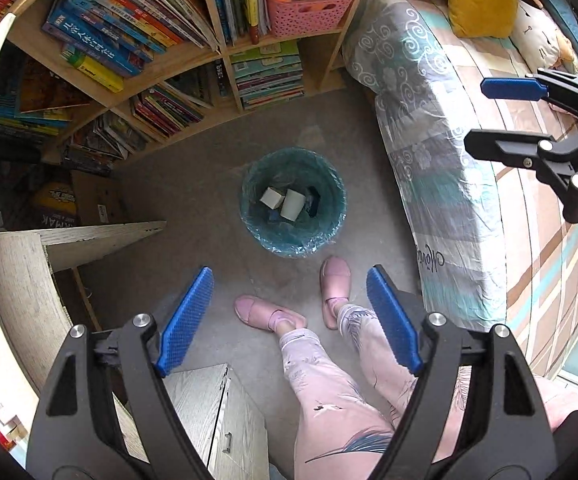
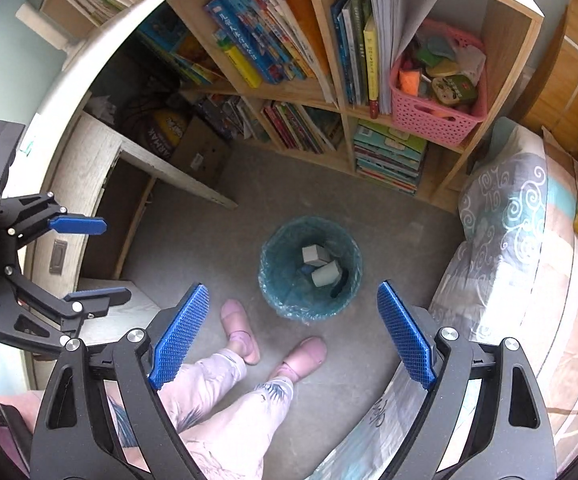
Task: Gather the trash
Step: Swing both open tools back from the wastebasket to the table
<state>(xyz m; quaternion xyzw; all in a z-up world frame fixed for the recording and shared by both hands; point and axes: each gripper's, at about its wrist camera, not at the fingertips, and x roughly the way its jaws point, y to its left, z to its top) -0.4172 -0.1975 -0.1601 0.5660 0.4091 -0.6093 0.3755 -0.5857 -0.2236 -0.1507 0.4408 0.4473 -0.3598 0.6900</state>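
A round bin with a teal plastic liner [image 1: 293, 204] stands on the grey floor; it also shows in the right wrist view [image 2: 310, 267]. Inside lie a small white box [image 1: 271, 197], a white paper cup [image 1: 292, 204] and dark scraps. My left gripper [image 1: 289, 316] is open and empty, held high above the floor in front of the bin. My right gripper [image 2: 293, 336] is open and empty too, also above the floor near the bin. Each gripper shows in the other's view: the right one over the bed [image 1: 485, 116], the left one at the left edge [image 2: 101, 260].
A wooden bookshelf [image 2: 341, 108] full of books with a pink basket [image 2: 433, 116] stands behind the bin. A bed with a patterned cover [image 1: 449, 184] is on the right, a wood desk and drawer unit [image 1: 21, 264] on the left. The person's legs and pink slippers [image 1: 335, 280] are by the bin.
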